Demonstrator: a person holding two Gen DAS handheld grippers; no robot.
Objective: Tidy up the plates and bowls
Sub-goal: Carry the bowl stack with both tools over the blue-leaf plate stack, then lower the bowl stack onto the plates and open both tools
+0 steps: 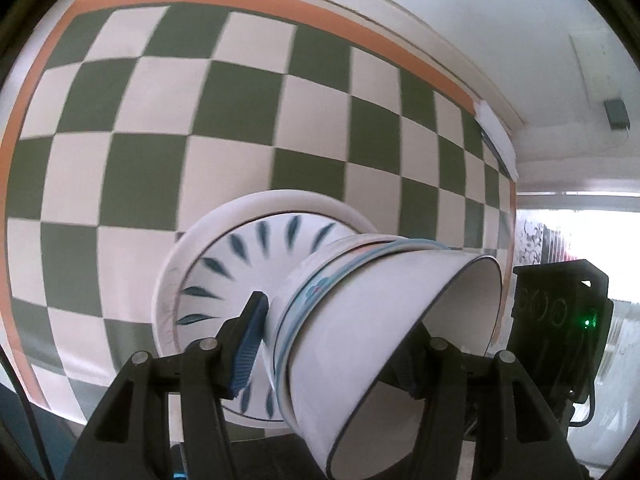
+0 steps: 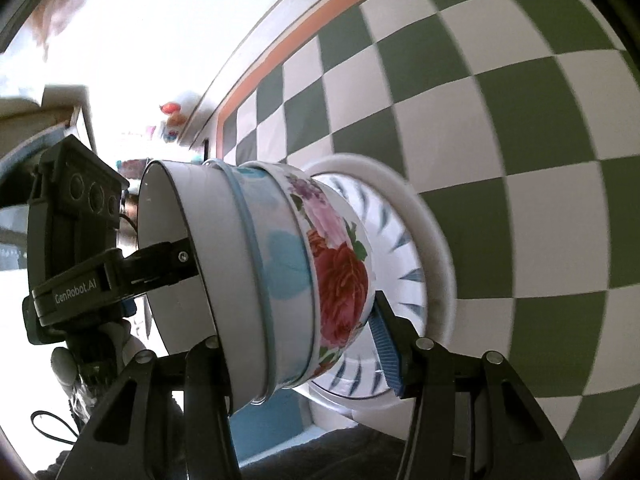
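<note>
A stack of dishes hangs in the air between both grippers. It is made of a wide white plate (image 1: 170,276), a plate with blue leaf marks (image 1: 240,248) and several nested bowls on top: a rose-patterned bowl (image 2: 340,280), a blue-rimmed bowl (image 2: 276,264) and a plain white bowl (image 1: 360,340). My left gripper (image 1: 332,360) is shut on the stack, with one blue pad (image 1: 248,348) under the plates and the other finger inside the top bowl. From the opposite side my right gripper (image 2: 300,360) is shut on it the same way, its blue pad (image 2: 386,344) against the plates.
A green-and-white checkered cloth (image 1: 200,120) with an orange border (image 1: 360,24) covers the table below the stack. The table edge (image 1: 500,136) runs at the right, with a bright window area beyond. Small colourful items (image 2: 172,114) stand far off. A gloved hand (image 2: 64,360) holds the left gripper.
</note>
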